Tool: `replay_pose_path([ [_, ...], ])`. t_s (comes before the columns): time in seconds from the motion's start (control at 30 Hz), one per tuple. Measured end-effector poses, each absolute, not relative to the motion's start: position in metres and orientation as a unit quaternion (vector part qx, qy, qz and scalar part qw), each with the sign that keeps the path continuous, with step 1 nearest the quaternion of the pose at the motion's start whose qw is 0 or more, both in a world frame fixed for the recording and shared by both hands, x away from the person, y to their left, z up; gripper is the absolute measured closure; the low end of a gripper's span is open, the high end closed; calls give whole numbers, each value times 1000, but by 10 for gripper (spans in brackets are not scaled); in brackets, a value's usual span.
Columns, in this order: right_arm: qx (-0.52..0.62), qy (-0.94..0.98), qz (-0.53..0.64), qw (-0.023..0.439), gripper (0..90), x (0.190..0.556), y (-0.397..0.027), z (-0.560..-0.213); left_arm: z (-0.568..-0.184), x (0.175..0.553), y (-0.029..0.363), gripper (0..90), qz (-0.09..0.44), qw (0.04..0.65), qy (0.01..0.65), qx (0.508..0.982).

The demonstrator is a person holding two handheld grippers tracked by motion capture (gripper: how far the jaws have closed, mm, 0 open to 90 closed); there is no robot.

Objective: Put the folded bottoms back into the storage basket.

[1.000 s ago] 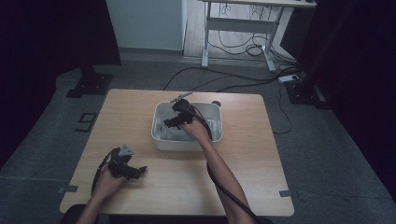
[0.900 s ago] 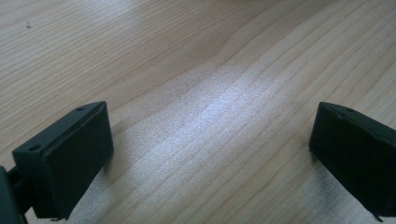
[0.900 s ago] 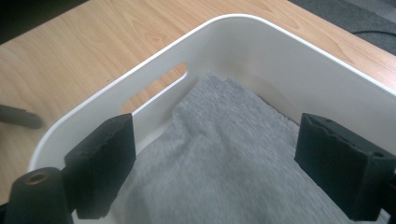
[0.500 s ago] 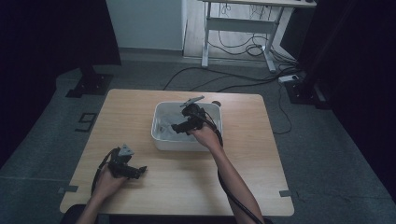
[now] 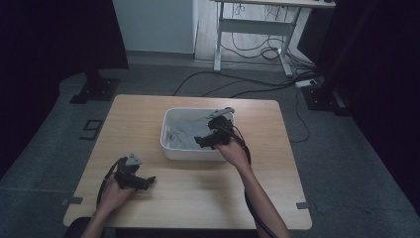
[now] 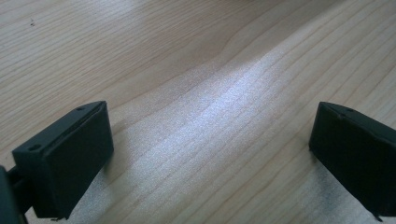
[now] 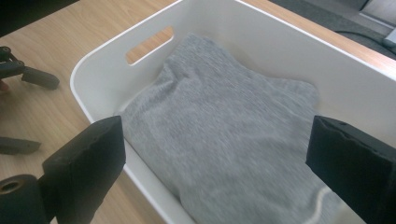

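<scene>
— So where's the grey cloth [image 7: 224, 140]?
— Lying in the white bin [image 5: 171, 141]; right tongs [image 5: 200, 142] just opened, empty, above it. Left tongs [image 6: 210, 154] gape on the table [image 5: 198, 198].
— Risk?
— Bumping the bin's near wall could shove it.

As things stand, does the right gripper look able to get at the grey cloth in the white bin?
Probably yes. The right gripper hangs over the white bin with its jaws wide apart and nothing between them, and the grey cloth lies uncovered just below. The left gripper rests apart on the table.
</scene>
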State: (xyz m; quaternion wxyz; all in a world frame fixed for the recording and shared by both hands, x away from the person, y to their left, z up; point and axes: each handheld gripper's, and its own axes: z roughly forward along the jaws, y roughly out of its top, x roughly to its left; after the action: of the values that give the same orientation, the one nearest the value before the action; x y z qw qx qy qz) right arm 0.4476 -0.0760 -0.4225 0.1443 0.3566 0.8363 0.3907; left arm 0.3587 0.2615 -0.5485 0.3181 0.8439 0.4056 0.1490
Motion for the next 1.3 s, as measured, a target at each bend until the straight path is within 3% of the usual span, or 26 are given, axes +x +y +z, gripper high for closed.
replay_pose_path([
  [0.77,408,805,391,183,40,381,-158,-442,-548,360,264,0,158,314,429,832],
  [1.03,446,786,381,196,39,357,-190,-477,-548,359,264,0,158,313,430,832],
  [1.3,488,772,364,181,37,341,-214,-525,-548,358,263,0,158,313,432,831],
])
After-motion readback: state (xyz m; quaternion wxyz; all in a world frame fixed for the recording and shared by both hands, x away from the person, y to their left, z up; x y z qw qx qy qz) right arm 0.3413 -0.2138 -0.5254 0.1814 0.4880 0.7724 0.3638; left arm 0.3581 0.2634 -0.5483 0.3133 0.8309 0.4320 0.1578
